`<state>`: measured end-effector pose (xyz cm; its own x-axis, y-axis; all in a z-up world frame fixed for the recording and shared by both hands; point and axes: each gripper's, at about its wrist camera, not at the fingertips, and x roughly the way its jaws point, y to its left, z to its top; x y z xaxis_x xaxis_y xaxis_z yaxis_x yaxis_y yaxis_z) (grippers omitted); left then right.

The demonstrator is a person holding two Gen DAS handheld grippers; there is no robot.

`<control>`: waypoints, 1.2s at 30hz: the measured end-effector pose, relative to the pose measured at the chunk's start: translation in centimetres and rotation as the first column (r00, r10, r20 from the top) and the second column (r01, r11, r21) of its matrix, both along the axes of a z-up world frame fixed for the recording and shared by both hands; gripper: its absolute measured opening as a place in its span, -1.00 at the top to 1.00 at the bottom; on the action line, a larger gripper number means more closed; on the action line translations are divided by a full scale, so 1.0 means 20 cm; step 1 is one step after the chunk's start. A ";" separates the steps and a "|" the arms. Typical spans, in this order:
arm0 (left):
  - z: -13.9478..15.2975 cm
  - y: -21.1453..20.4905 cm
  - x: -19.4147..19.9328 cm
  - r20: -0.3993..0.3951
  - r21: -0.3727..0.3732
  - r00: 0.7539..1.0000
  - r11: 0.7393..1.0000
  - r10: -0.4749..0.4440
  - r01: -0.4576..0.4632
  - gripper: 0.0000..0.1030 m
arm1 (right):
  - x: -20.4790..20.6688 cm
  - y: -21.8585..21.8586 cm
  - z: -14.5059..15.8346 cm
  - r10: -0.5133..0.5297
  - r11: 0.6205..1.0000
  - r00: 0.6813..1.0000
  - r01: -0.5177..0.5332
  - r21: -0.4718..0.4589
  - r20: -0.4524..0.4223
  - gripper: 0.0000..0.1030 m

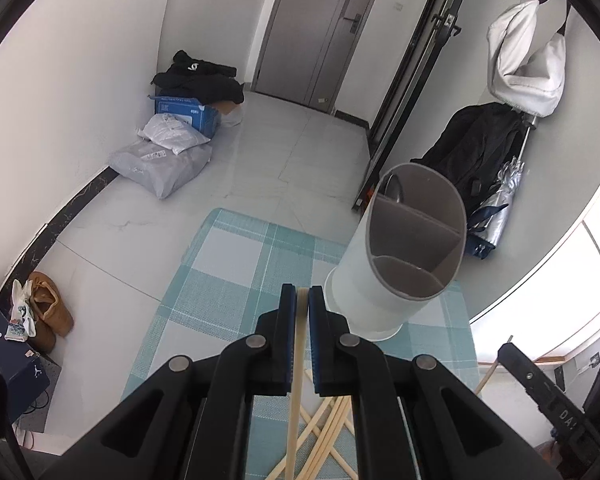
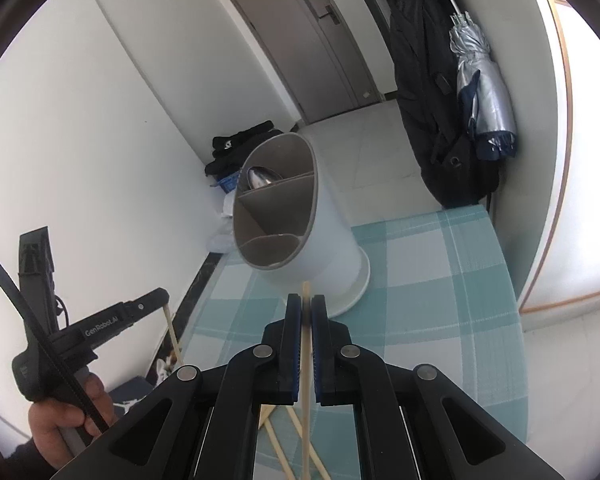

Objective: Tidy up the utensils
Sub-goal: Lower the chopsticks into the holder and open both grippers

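A white utensil holder (image 1: 364,280) with a grey divided inside stands on the teal checked table mat (image 1: 236,264), ahead and to the right of my left gripper (image 1: 301,292). A metal spoon (image 1: 394,188) sits in the holder's far compartment. The left gripper is shut on one pale wooden chopstick (image 1: 294,400), lifted off the mat. Several more chopsticks (image 1: 328,428) lie crossed on the mat below. My right gripper (image 2: 307,300) is shut on another chopstick (image 2: 306,380), just short of the holder (image 2: 332,240). The left gripper (image 2: 162,294) shows at the left, held in a hand (image 2: 60,412).
The mat's far edge drops to a tiled floor with grey parcels (image 1: 160,160), a blue box (image 1: 188,112), black clothes and brown shoes (image 1: 48,308). A dark coat (image 2: 432,100) and a folded silver umbrella (image 2: 480,80) hang at the right beside the table. A closed door (image 1: 320,28) stands behind.
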<state>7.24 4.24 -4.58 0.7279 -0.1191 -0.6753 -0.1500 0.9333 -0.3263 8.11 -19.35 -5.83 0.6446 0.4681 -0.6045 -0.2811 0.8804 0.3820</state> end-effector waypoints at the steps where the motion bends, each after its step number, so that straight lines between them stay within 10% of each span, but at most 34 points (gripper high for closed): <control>1: 0.01 0.00 -0.01 0.010 0.000 1.000 1.000 -0.005 0.005 0.94 | -0.01 0.01 0.01 0.002 1.000 1.000 -0.002 -0.005 0.011 0.92; 36: 0.54 -0.10 -0.02 0.194 -0.047 0.960 0.976 -0.202 0.214 0.95 | -0.05 0.02 0.41 0.043 0.997 0.974 -0.029 -0.065 0.223 0.93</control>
